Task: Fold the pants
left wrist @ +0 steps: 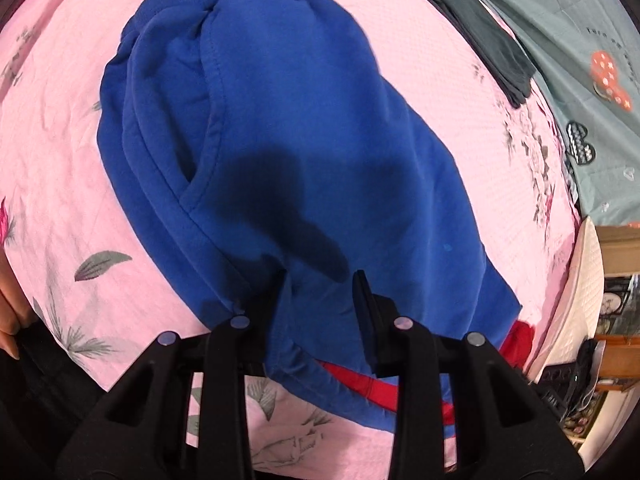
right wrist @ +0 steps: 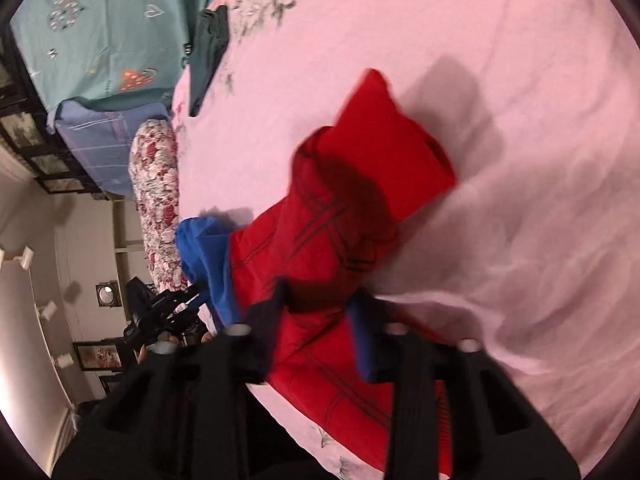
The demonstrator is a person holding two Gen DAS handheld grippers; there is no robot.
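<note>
The pants lie on a pink floral bedspread (left wrist: 60, 184). In the left wrist view their blue upper part (left wrist: 288, 120), with waistband and pocket, is spread flat. My left gripper (left wrist: 320, 280) is shut on a raised fold of the blue cloth at its near edge, with a red strip (left wrist: 360, 384) below it. In the right wrist view the red legs (right wrist: 360, 184), marked with dark web lines, lie bunched and doubled over. My right gripper (right wrist: 320, 300) is shut on the red cloth. The left gripper (right wrist: 160, 312) shows at the left there, holding the blue part (right wrist: 204, 256).
A folded dark garment (left wrist: 480, 32) (right wrist: 208, 52) lies at the bedspread's far side beside a teal heart-print blanket (left wrist: 580, 60) (right wrist: 100, 32). A floral bolster (right wrist: 158, 200) lines the bed's edge. Part of a person's hand (left wrist: 8, 320) shows at the left.
</note>
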